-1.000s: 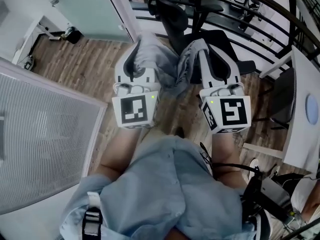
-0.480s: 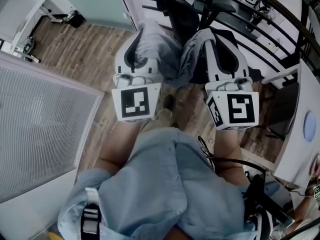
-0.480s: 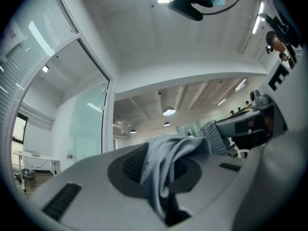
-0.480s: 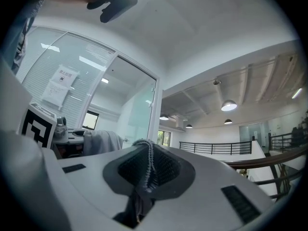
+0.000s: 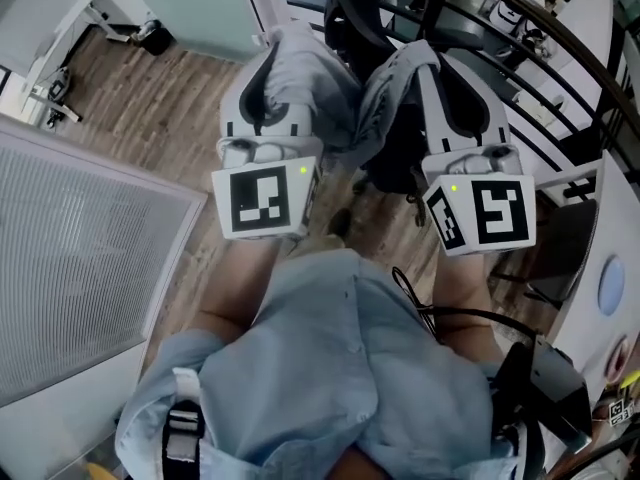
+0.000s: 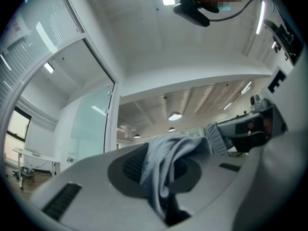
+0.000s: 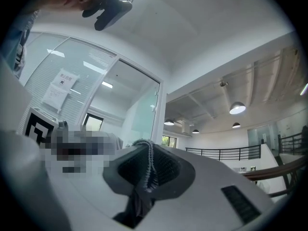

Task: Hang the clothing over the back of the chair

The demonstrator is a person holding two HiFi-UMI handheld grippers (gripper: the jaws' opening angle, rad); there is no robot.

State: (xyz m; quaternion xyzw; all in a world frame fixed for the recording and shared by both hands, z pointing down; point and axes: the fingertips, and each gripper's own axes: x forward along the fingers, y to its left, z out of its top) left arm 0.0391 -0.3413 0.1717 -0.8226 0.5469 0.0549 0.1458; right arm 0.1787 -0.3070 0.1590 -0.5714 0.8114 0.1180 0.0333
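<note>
OK, I've got both grippers nearly closed, each clamped on cloth. L gripper point(image 6: 166, 186) pinches a fold of the light grey soft-fabric garment point(image 5: 350, 98). R gripper point(image 7: 144, 179) has a ribbed edge of it betw. its pads. I see the garment sagging bunched betw. the two, up in the air, just in front of the black office chair point(image 5: 358, 13), not on its backrest yet. Brown wood-plank floor point(image 5: 180, 98) below.
</note>
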